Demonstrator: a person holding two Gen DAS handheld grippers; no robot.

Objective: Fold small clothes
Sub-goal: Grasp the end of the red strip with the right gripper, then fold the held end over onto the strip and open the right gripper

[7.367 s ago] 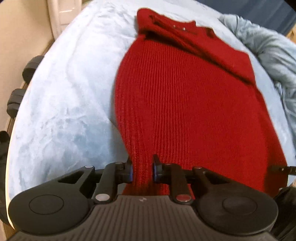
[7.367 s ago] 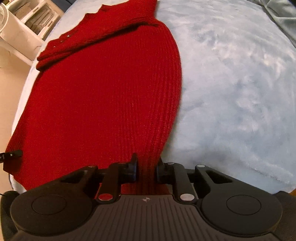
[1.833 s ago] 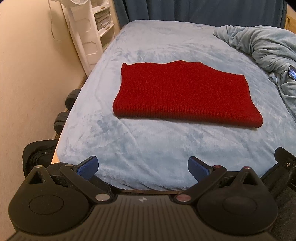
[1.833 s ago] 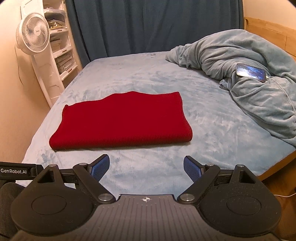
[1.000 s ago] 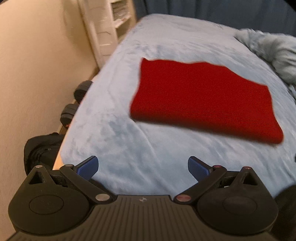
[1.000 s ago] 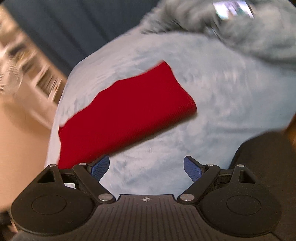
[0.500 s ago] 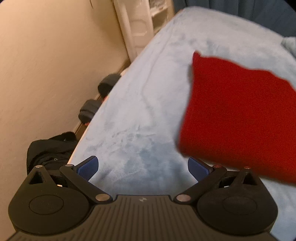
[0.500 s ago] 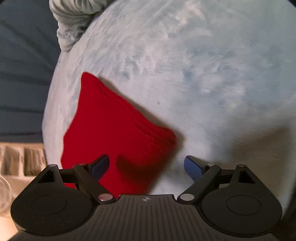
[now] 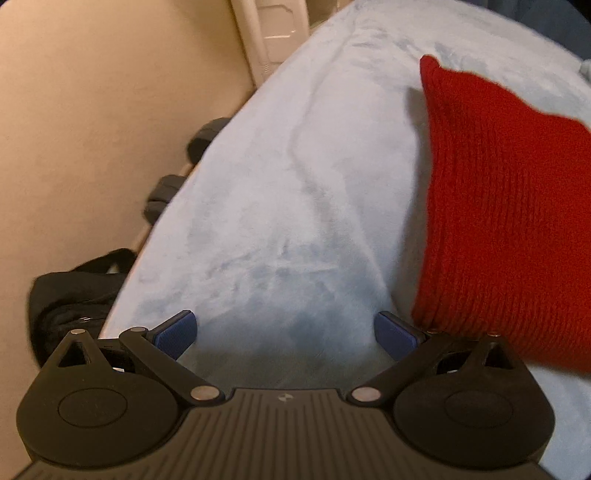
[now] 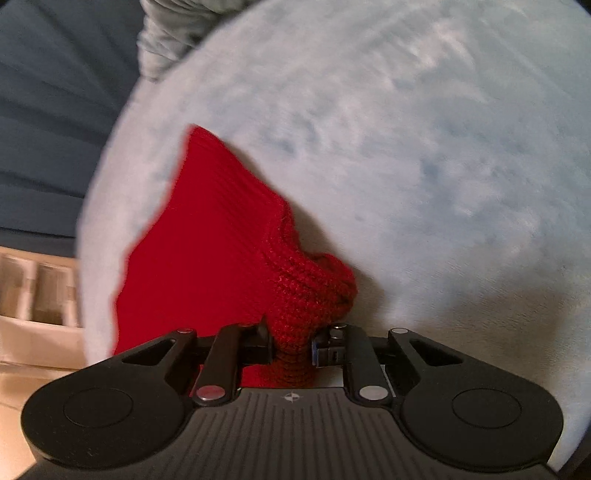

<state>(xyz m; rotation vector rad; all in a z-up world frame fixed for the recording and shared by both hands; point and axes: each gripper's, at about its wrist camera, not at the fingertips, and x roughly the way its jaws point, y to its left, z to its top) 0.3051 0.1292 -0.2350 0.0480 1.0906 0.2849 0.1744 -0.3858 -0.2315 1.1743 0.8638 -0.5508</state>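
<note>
My right gripper (image 10: pixel 291 347) has just been closing, and it now pinches a bunched corner of the red sweater (image 10: pixel 207 266) between its jaws. The knit puckers into a thick lump right above the pads and a fold of it runs down between the two fingers. Beyond the pinch the sweater lies folded and flat on the pale blue blanket (image 10: pixel 424 166), stretching away toward the far edge of the bed. A shadow sits on the blanket just beside the pinched corner.

My left gripper (image 9: pixel 284 332) is spread wide, nothing between its blue pads (image 9: pixel 177 328). It hangs above bare blanket (image 9: pixel 288 206), pointing steeply down. The sweater (image 9: pixel 509 221) fills the right side of this view; its near corner lies just beside my right-hand pad, outside the jaws. I cannot tell whether that pad touches the knit.

Left of the bed: beige floor (image 9: pixel 92 129), a black bag (image 9: pixel 70 295) slumped against the bed's edge, two dark rounded things (image 9: pixel 184 162) further along that edge, too blurred to name. A white shelf unit (image 9: pixel 277 33) stands at the top of the left view.

In the right view, a dark blue curtain (image 10: pixel 48 122) hangs behind the bed and a rumpled grey-blue quilt (image 10: pixel 170 40) sits at the top edge.
</note>
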